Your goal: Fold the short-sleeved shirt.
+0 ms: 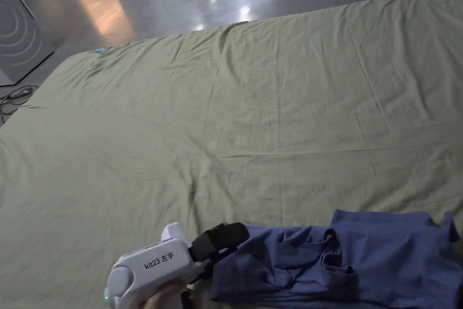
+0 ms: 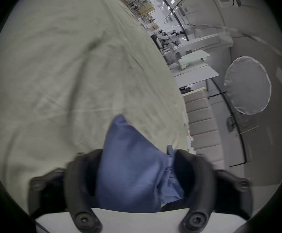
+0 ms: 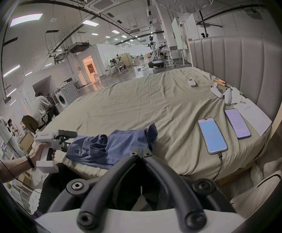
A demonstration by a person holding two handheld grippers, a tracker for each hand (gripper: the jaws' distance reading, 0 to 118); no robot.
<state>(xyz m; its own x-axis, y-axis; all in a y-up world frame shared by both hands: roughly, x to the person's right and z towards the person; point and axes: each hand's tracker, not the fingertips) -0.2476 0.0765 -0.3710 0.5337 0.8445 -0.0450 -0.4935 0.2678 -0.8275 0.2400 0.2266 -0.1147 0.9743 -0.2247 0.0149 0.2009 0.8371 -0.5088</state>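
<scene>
Lying crumpled on bed sheet point(image 1: 181, 133), blue shirt point(image 1: 361, 260), left gripper point(image 2: 137, 172) straddling its edge

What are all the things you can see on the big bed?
Crumpled blue short-sleeved shirt: one, blue, near edge of the bed.
Olive-green bed sheet: one, green, covering the bed.
Smartphones: two, lit screens, right side of the sheet; one has a cable plugged in.
White handheld controllers: two, white, by the headboard.
Small white remote: one, white, far side of the sheet.
Grey padded headboard: one, grey, right end.
Left gripper: one, black jaws around shirt cloth.
Right gripper: one, black jaws together, empty.
</scene>
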